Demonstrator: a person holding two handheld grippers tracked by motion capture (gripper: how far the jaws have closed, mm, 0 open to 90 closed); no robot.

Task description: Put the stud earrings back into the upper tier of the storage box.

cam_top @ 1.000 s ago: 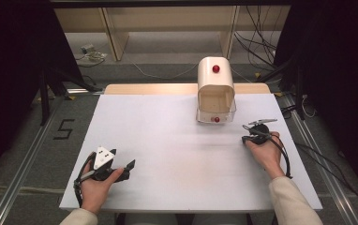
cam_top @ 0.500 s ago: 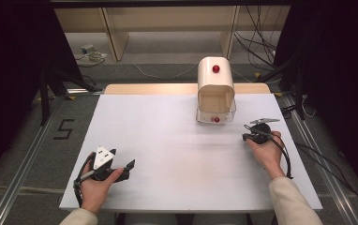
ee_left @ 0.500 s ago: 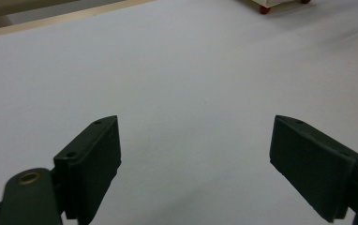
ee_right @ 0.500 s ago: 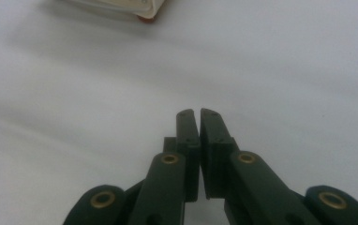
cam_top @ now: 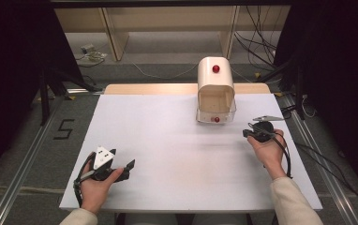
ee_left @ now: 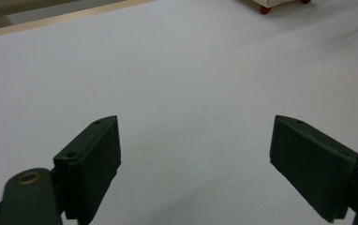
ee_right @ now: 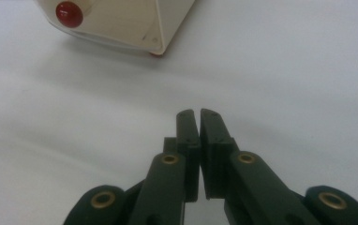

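Note:
A cream box-shaped appliance [cam_top: 215, 90] with a rounded top and a red knob stands at the back of the white table [cam_top: 167, 140]; its low front edge carries a second red knob [ee_right: 69, 13]. My right gripper [cam_top: 247, 133] is shut with nothing between its jaws, held just right of the appliance and pointing left toward it. In the right gripper view the right gripper [ee_right: 196, 115] has its pads pressed together, the appliance's corner [ee_right: 156, 44] just ahead. My left gripper [cam_top: 126, 168] rests near the table's front left, open and empty. In the left gripper view the left gripper [ee_left: 196, 140] has its pads wide apart over bare tabletop.
Beyond the table stands a wooden shelf frame [cam_top: 167, 28] on the floor, with cables [cam_top: 261, 37] trailing at the back right. A metal rail [cam_top: 22, 173] and a floor mark "5" [cam_top: 64, 129] lie to the left. Dark curtains close both sides.

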